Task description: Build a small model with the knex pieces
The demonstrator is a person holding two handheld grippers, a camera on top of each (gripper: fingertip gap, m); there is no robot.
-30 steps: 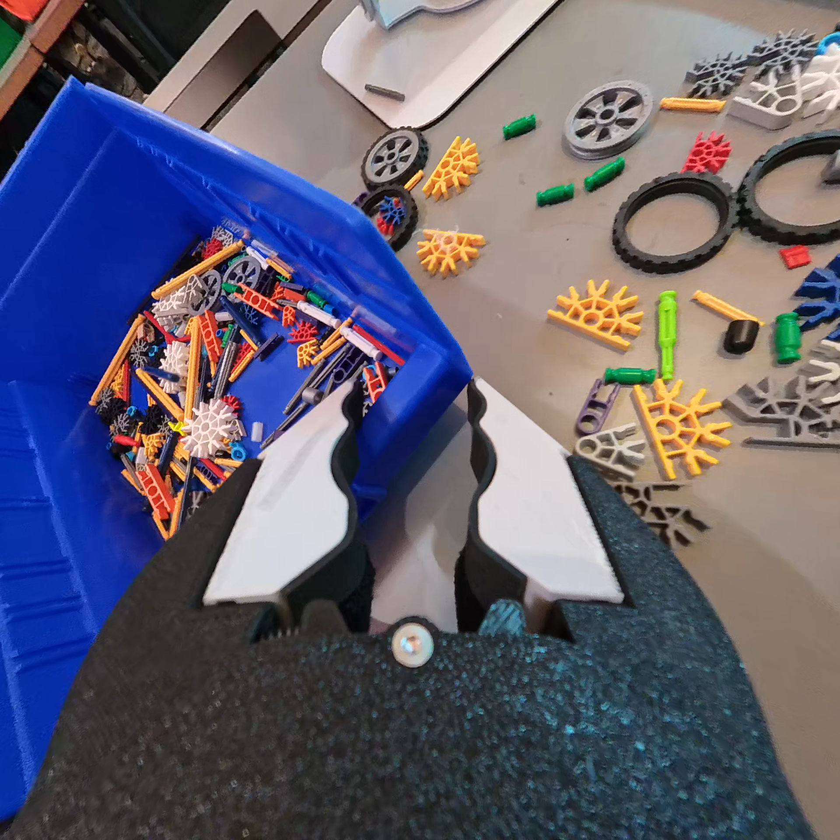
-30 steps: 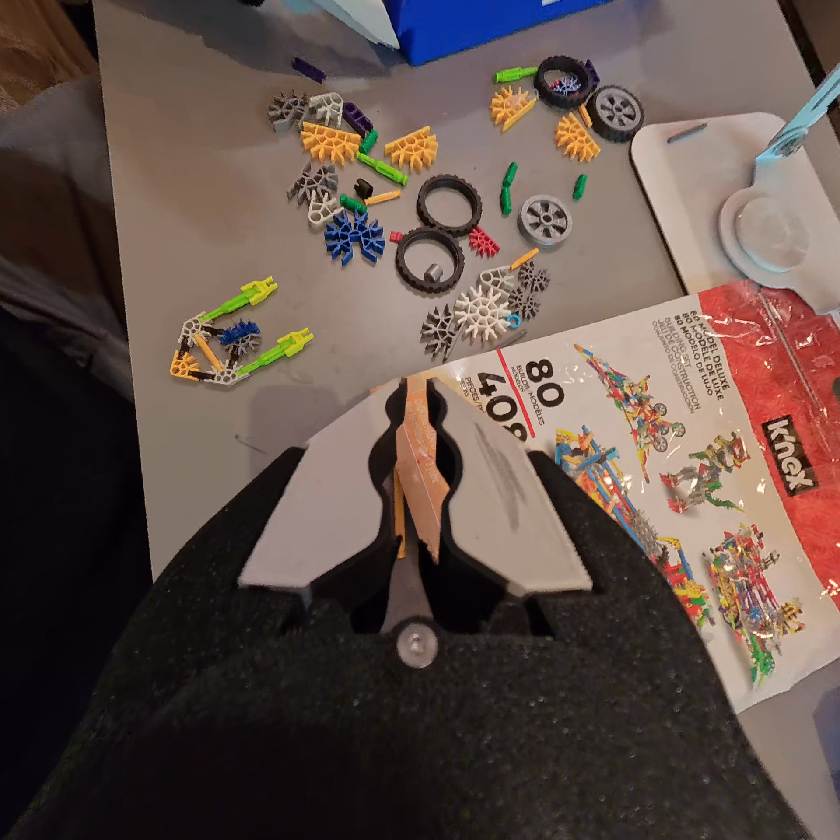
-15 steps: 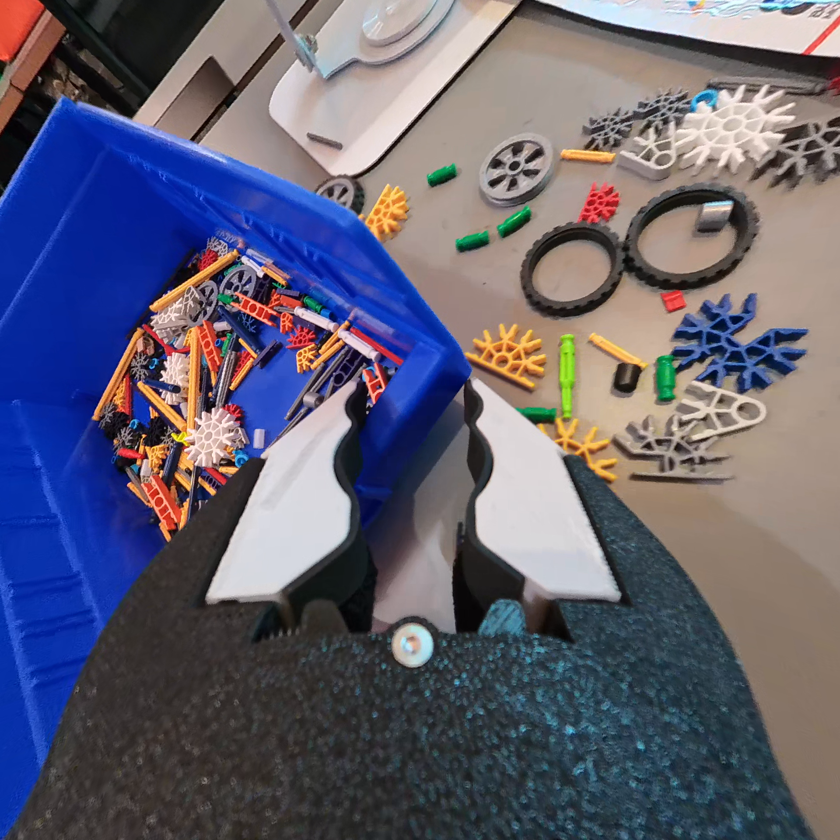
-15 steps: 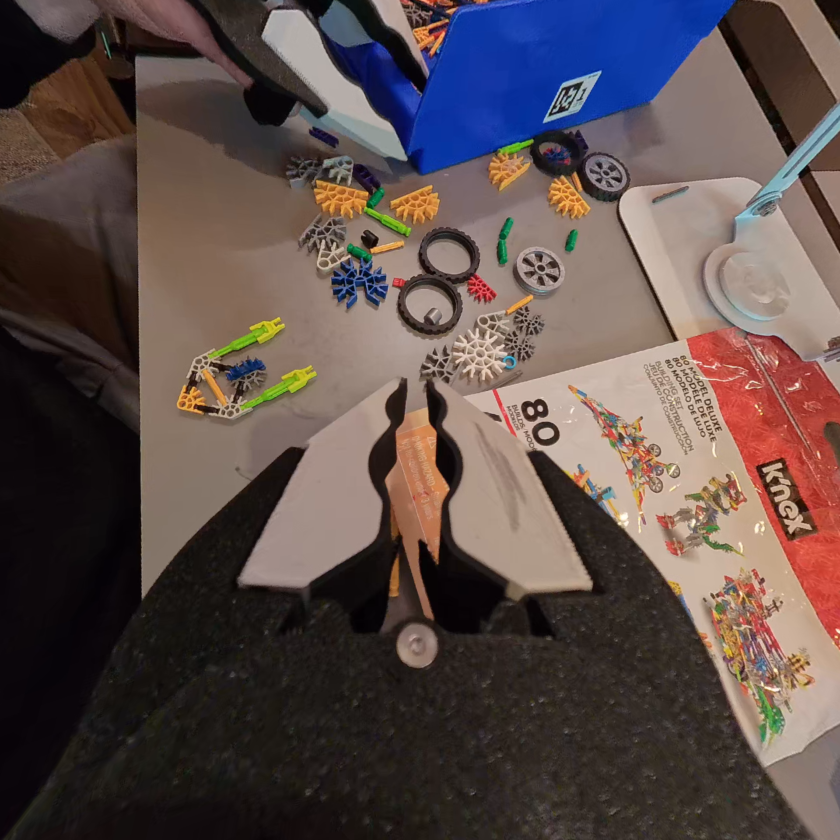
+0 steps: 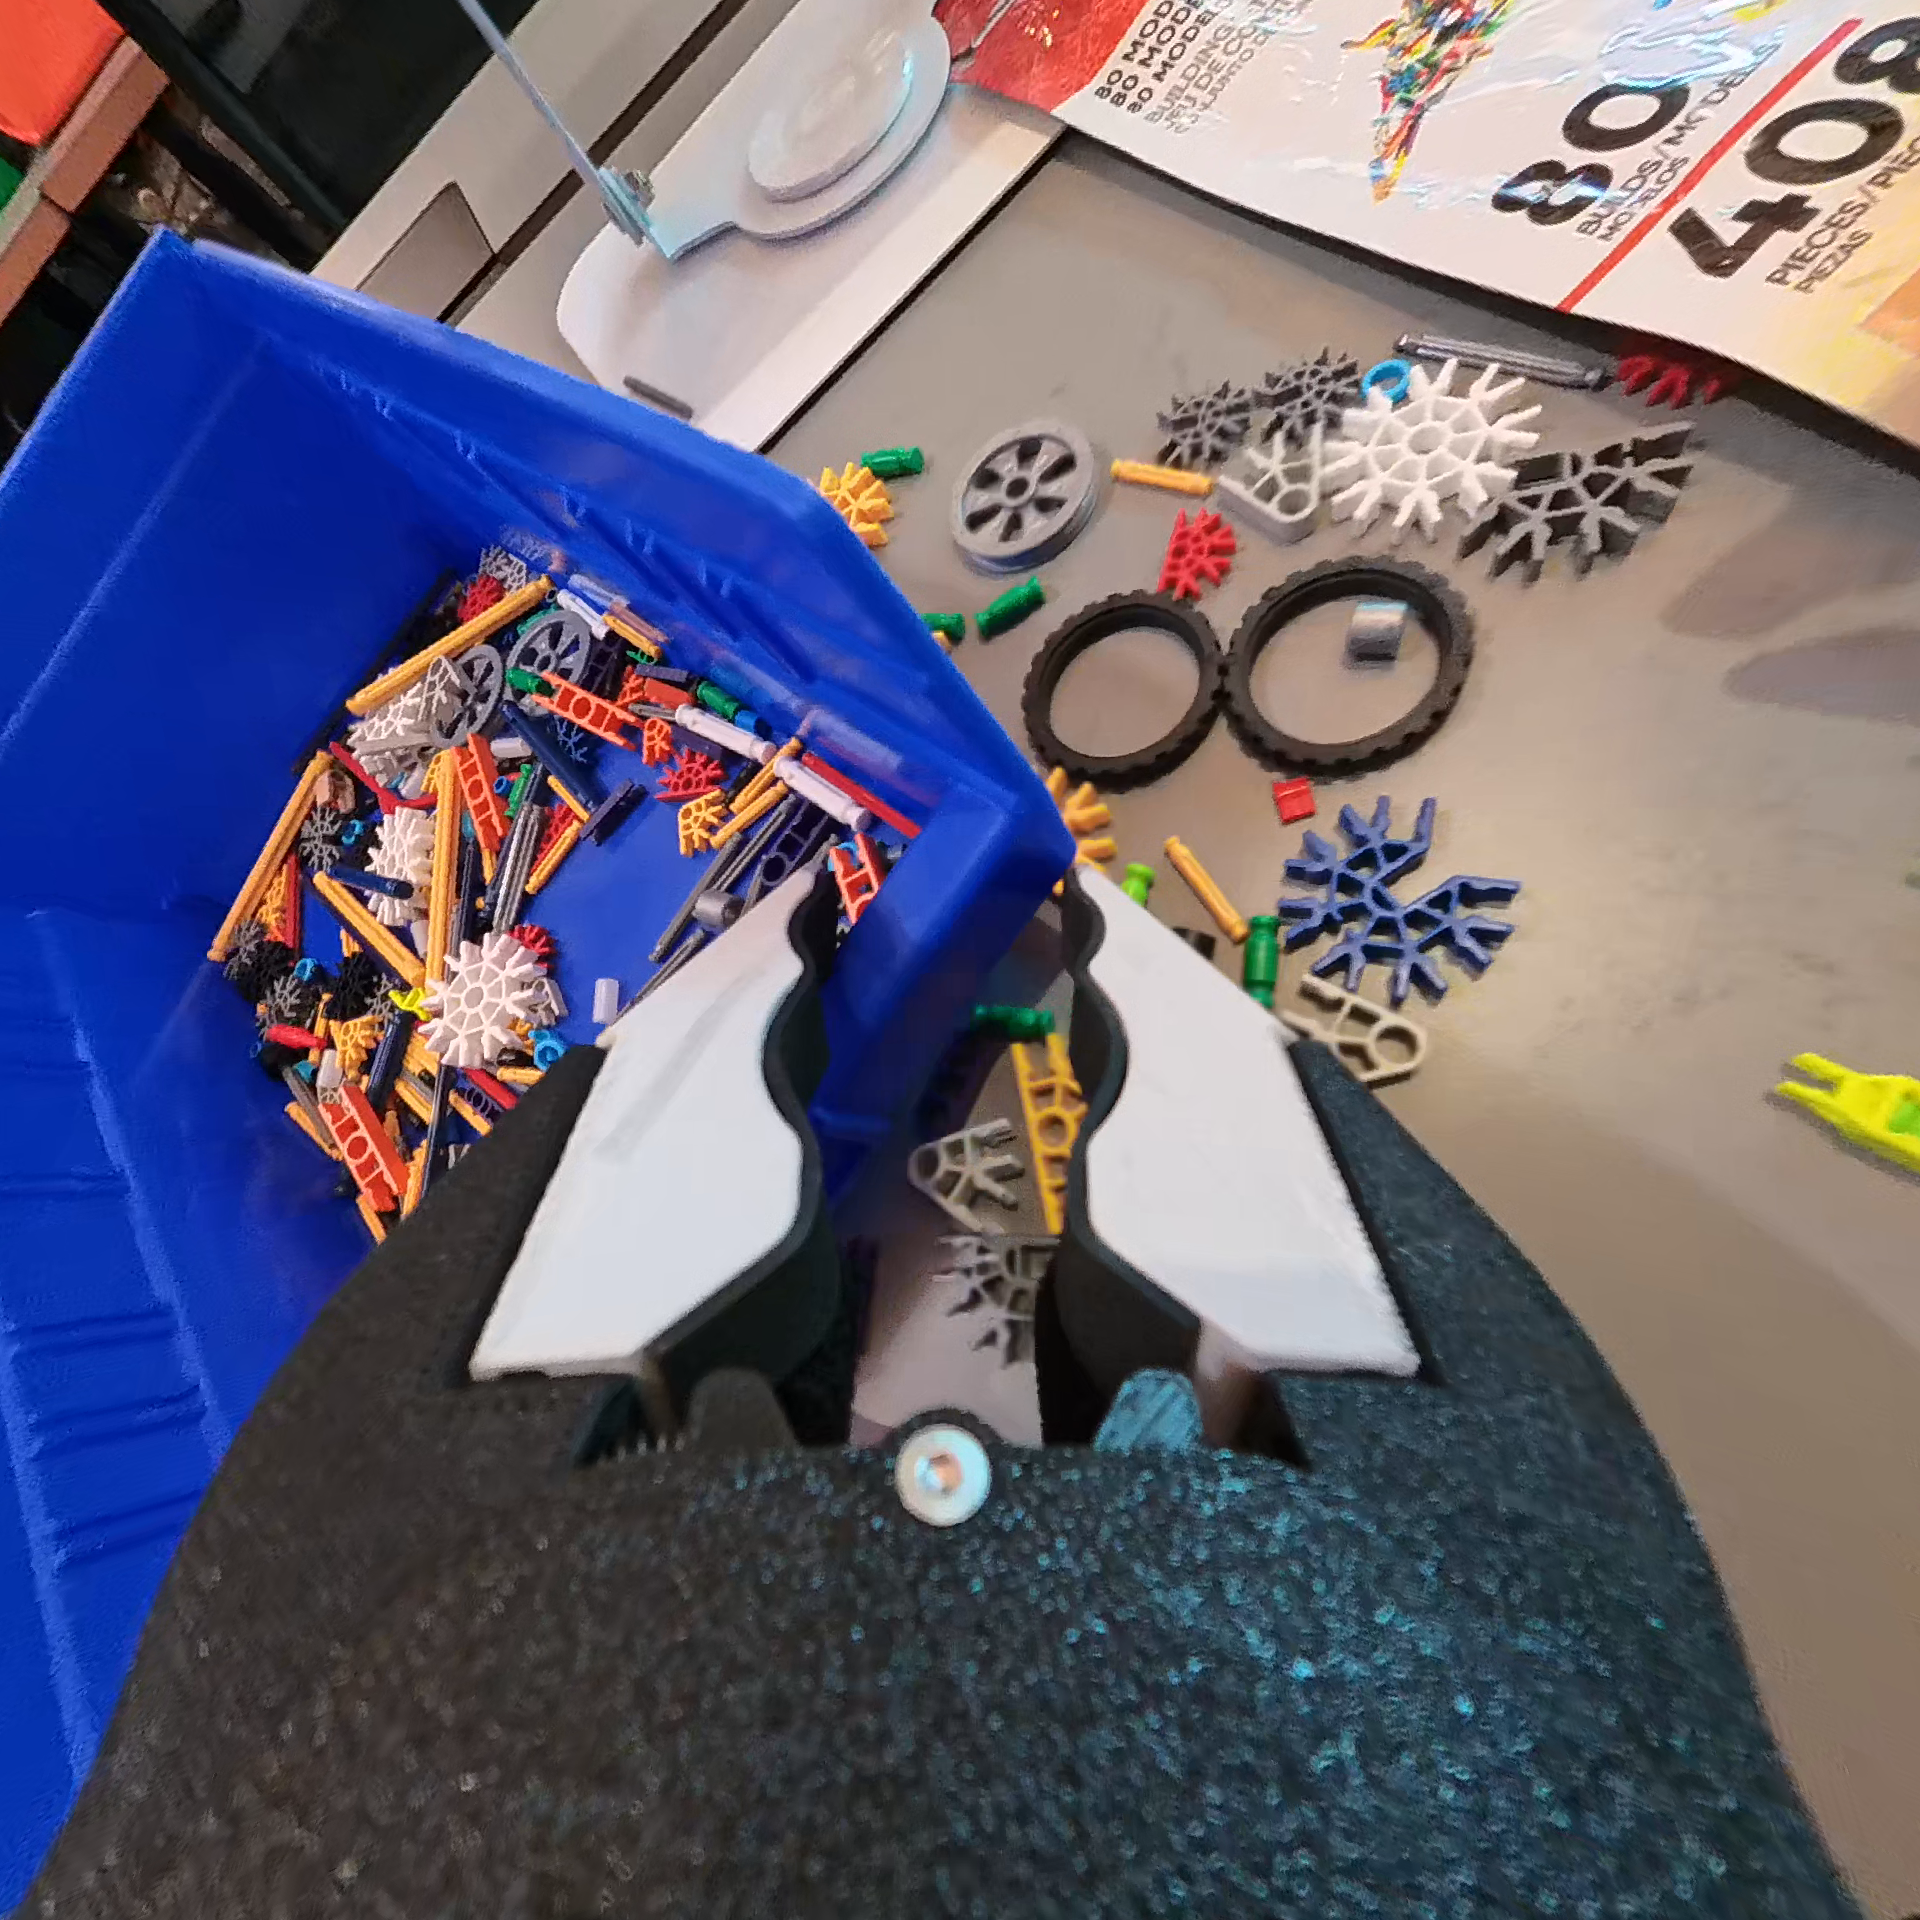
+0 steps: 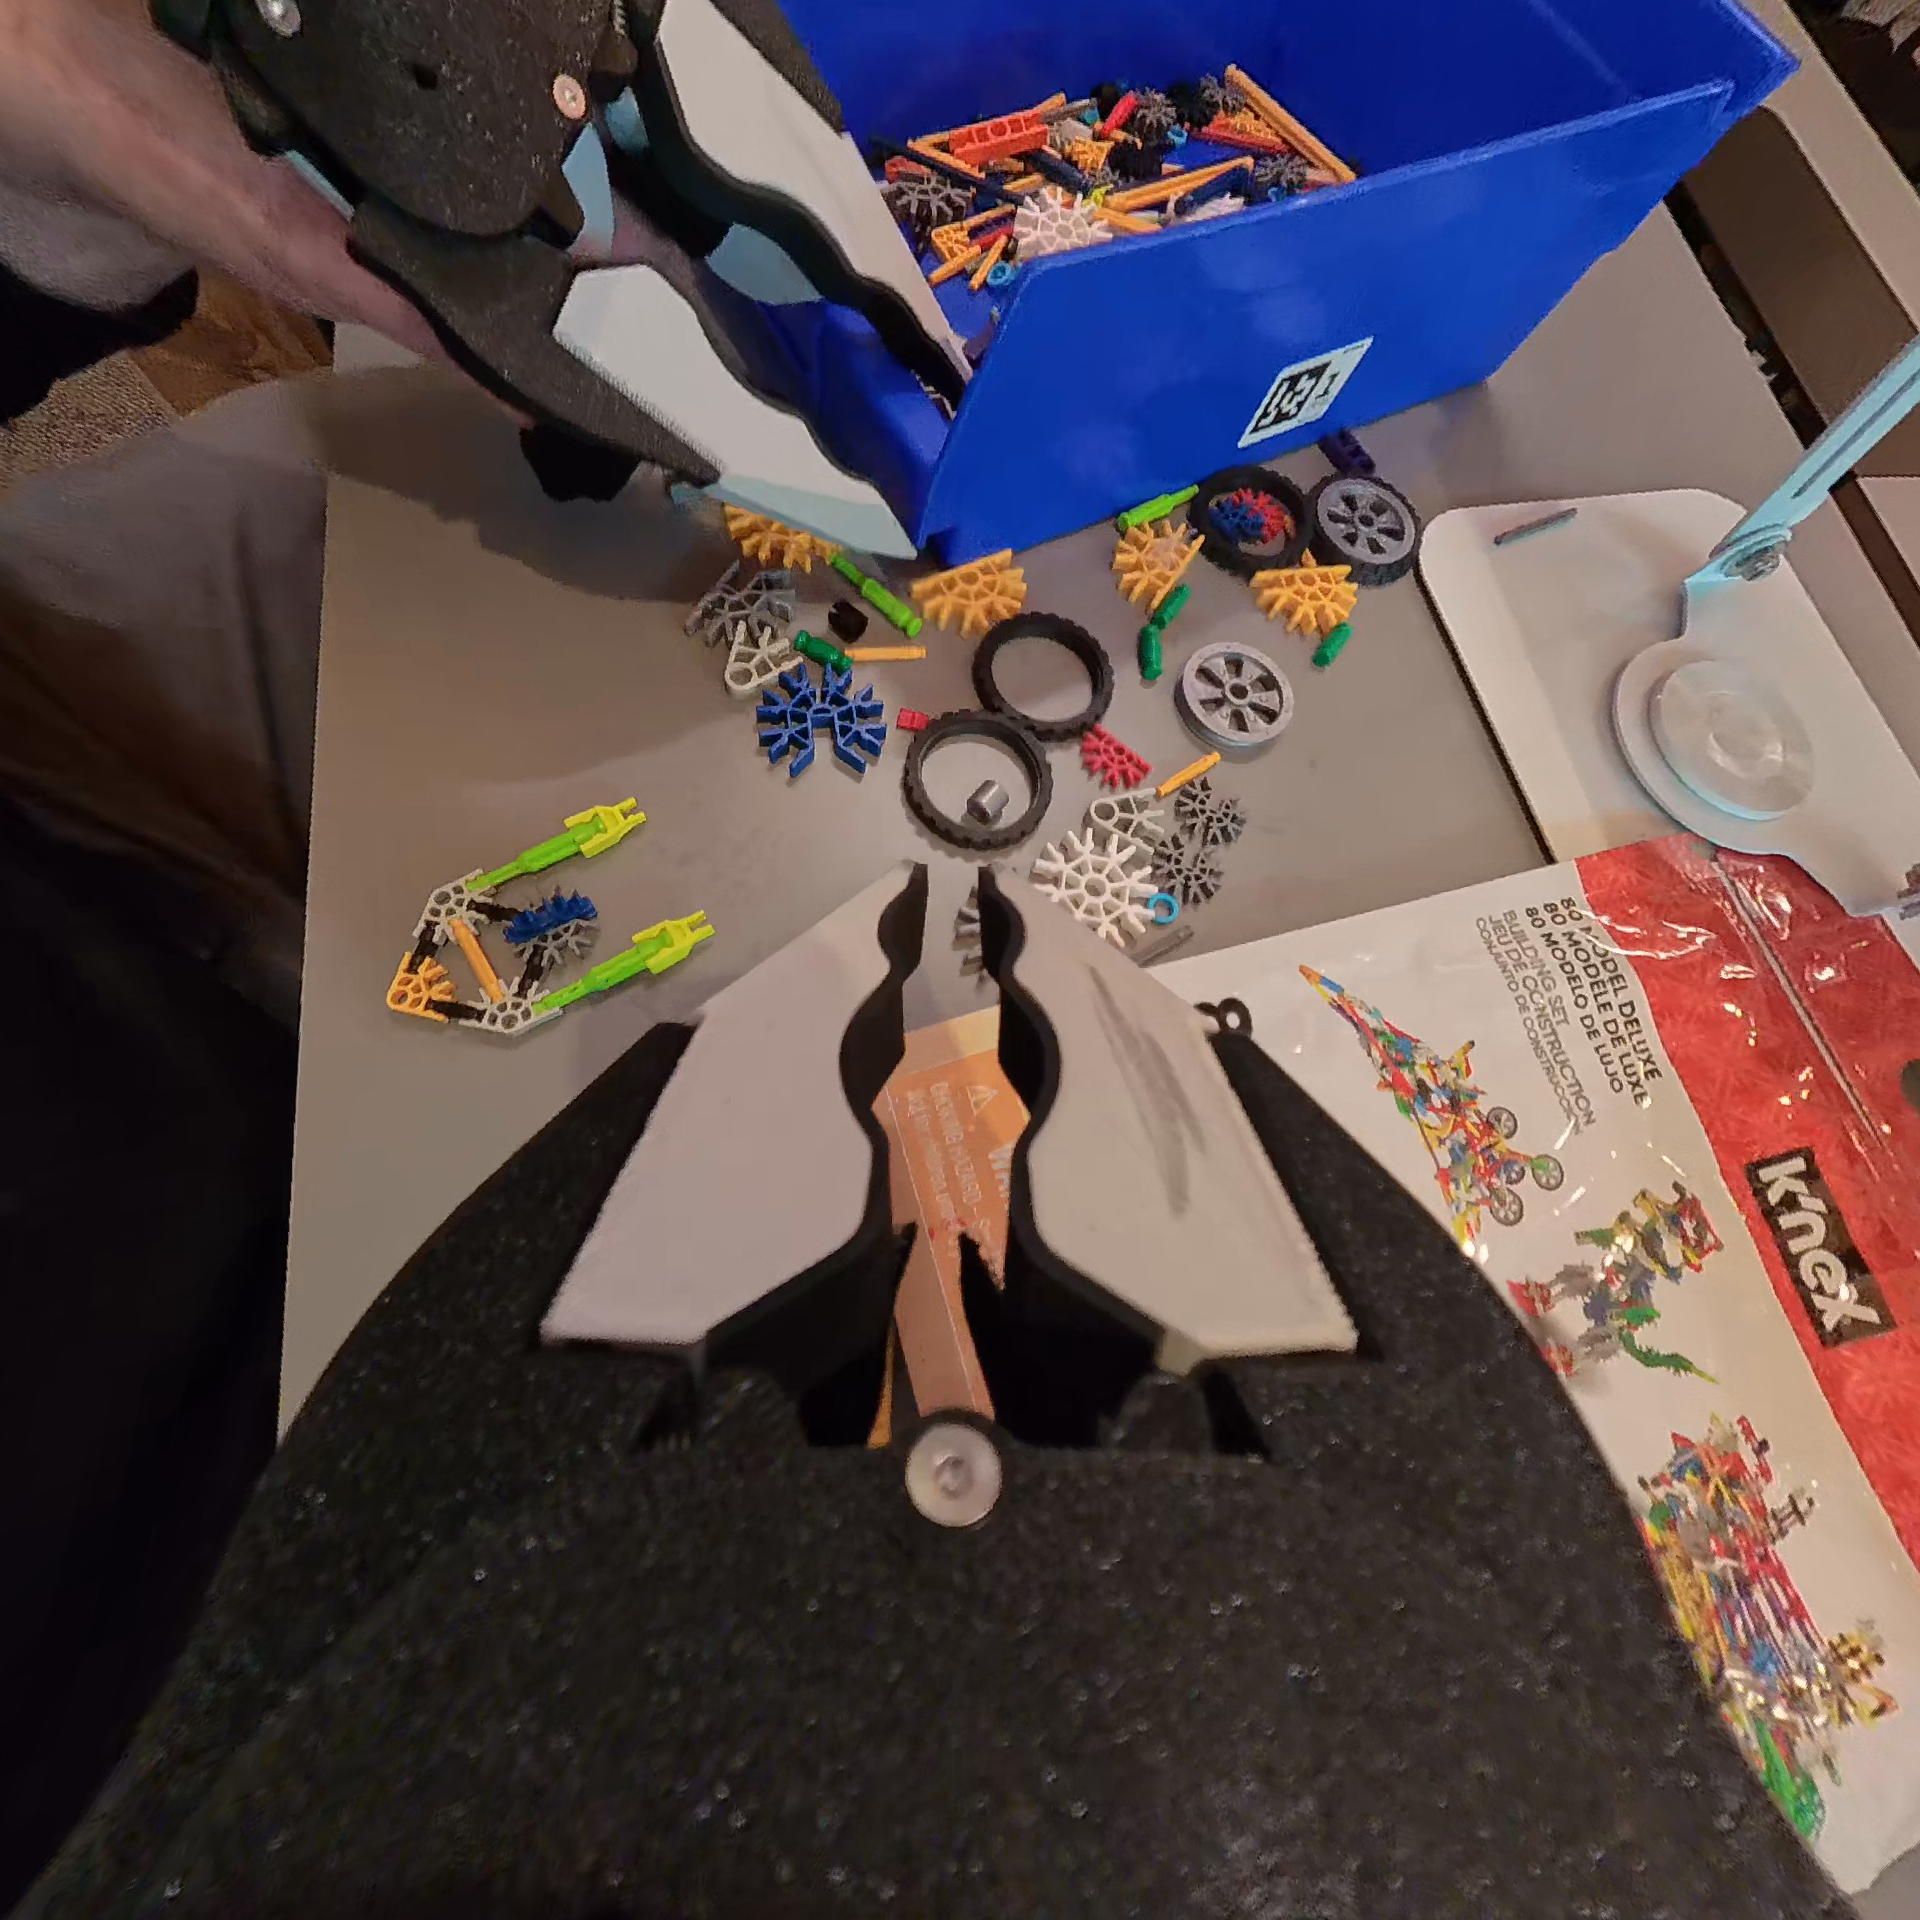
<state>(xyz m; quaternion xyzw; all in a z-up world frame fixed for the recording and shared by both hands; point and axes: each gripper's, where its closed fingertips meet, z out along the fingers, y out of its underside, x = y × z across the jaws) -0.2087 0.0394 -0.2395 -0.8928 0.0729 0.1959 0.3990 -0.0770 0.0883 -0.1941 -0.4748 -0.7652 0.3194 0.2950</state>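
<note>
The left gripper [image 5: 940, 914] straddles the near corner wall of the blue bin [image 5: 935, 831]: one finger sits inside the bin, the other outside, and the wall runs through the gap between them. Whether the pads actually press on the wall cannot be told. In the right wrist view the bin [image 6: 1195, 374] is tilted, its corner raised off the grey table [image 6: 520, 644] where the gripper [image 6: 914, 447] meets it.

Inside the bin lies a heap of toy construction pieces [image 5: 499, 852]: orange rods, red and white snowflake connectors, grey spoked wheels. Just outside the bin's corner, under the gripper's outer finger, sit a yellow connector [image 5: 1049, 1112] and grey connectors. Farther out from the bin lie two black tyre rings [image 5: 1247, 675], touching, one with a small grey spacer [image 5: 1371, 634] inside; beyond them a grey wheel hub [image 5: 1023, 494], a white snowflake connector [image 5: 1429, 452] and a blue one [image 5: 1382, 914].

The right gripper [image 6: 948, 888] hovers well apart from the bin, its jaws nearly closed with a narrow slit at the tips and nothing clamped. Below it lies the corner of a printed toy bag [image 6: 1558, 1195]. To the gripper's left, away from the bin, rests a small assembled piece with lime-green rods [image 6: 530, 935]. A white board with a pale-blue bracket [image 6: 1714, 675] sits beside the bin.
</note>
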